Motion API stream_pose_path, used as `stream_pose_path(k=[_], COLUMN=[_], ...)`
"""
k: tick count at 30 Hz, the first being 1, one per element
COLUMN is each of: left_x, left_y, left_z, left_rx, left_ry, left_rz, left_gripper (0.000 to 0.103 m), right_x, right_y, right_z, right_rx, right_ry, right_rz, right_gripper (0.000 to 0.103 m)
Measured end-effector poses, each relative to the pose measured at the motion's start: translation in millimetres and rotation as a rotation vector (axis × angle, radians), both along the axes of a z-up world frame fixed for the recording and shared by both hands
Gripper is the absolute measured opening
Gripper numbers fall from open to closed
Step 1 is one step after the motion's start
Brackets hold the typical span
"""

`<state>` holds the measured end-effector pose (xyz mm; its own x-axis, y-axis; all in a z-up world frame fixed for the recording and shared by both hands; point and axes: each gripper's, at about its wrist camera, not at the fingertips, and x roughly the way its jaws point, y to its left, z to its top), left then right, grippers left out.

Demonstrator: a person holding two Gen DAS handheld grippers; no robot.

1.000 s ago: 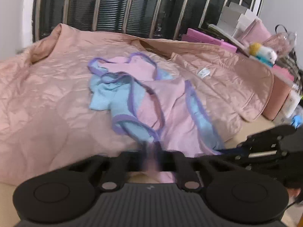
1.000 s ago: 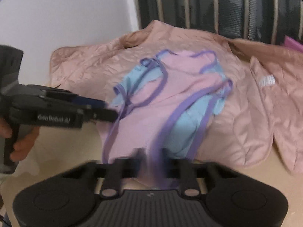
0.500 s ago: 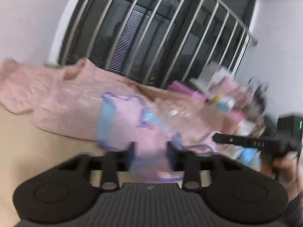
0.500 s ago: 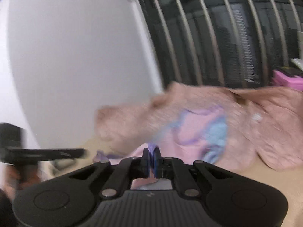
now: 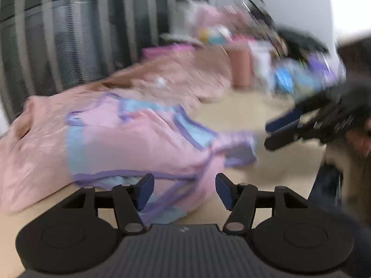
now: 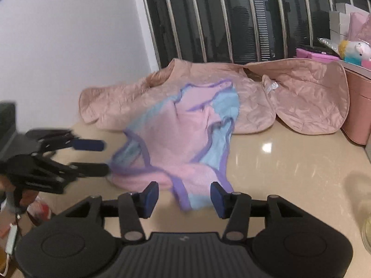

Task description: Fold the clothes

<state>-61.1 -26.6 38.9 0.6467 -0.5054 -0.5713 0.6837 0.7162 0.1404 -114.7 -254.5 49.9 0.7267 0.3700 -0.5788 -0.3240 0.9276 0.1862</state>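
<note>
Your left gripper (image 5: 184, 191) and right gripper (image 6: 184, 199) have just opened, releasing the pink-and-blue garment (image 6: 180, 143) onto the near table (image 6: 289, 162), overlapping the far quilted jacket (image 6: 301, 97). Next, regrip an edge to fold.

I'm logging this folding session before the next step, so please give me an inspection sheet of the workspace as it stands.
Surface: glossy beige tabletop, with a light glare spot.
Job's things: pink, blue and purple garment lying crumpled, its far part on a peach quilted jacket.
Clutter: pink container, plush toy, boxes at the far right.
Grippers: left gripper and right gripper have just been opening; garment edge lies between each pair of jaws, pads not pressing on it.
Cables: thin cord at the left edge, in the right wrist view.
Surroundings: white wall, barred dark window.
</note>
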Motion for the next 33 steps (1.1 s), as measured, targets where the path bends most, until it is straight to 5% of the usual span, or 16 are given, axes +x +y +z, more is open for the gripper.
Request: stream_pose_path(k=[5, 7, 9, 11, 12, 15, 19, 21, 22, 24, 29, 31, 32, 33], left_x=[21.3, 22.3, 19.8, 12.8, 8.4, -0.5, -18.3, -22.2, -23.3, -22.4, -2.1, 1.9, 4.4, 5.2], left_y=[-12.9, 0.2, 10.6, 11.5, 11.6, 17.3, 19.4, 19.8, 20.5, 19.5, 17.0, 17.7, 17.6, 18.3], left_z=[-18.1, -16.9, -11.2, -8.1, -7.2, -4.2, -6.2, -8.8, -10.6, -14.5, -24.8, -22.6, -21.3, -19.5], left_rx=[0.089, 0.049, -0.003, 0.021, 0.037, 0.003, 0.018, 0.045, 0.06, 0.096, 0.153, 0.151, 0.152, 0.139], left_ry=[0.033, 0.048, 0.035, -0.063, -0.127, -0.182, -0.17, -0.159, -0.153, -0.144, -0.062, -0.054, -0.048, -0.069], left_rz=[0.017, 0.073, 0.112, 0.202, 0.266, 0.417, 0.426, 0.401, 0.385, 0.354, 0.306, 0.294, 0.291, 0.322], left_gripper=[0.059, 0.047, 0.02, 0.002, 0.002, 0.002, 0.016, 0.046, 0.047, 0.047, 0.046, 0.027, 0.008, 0.007], right_x=[-5.0, -0.8, 3.7, 8.1, 11.9, 19.4, 13.7, 9.3, 7.8, 6.7, 15.6, 21.2, 24.4, 27.5], right_y=[8.8, 14.4, 23.2, 34.3, 40.1, 55.7, 54.6, 55.3, 56.4, 60.4, 74.4, 77.7, 78.3, 78.9], right_z=[-14.1, -16.4, -19.2, -23.8, -26.9, -34.4, -28.5, -26.9, -26.6, -27.7, -34.3, -35.9, -36.3, -36.6], right_rx=[-0.017, -0.042, -0.08, -0.119, -0.132, -0.225, -0.215, -0.227, -0.238, -0.257, -0.31, -0.332, -0.339, -0.346], right_ry=[0.018, -0.005, -0.036, -0.063, -0.06, -0.085, -0.141, -0.157, -0.162, -0.159, -0.146, -0.141, -0.136, -0.131], right_rz=[0.024, -0.01, -0.022, -0.025, -0.031, -0.094, -0.141, -0.112, -0.093, -0.048, -0.005, -0.01, -0.016, -0.022], right_gripper=[0.048, 0.048, 0.048, 0.048, 0.047, 0.001, 0.002, 0.003, 0.011, 0.031, 0.033, 0.033, 0.033, 0.03])
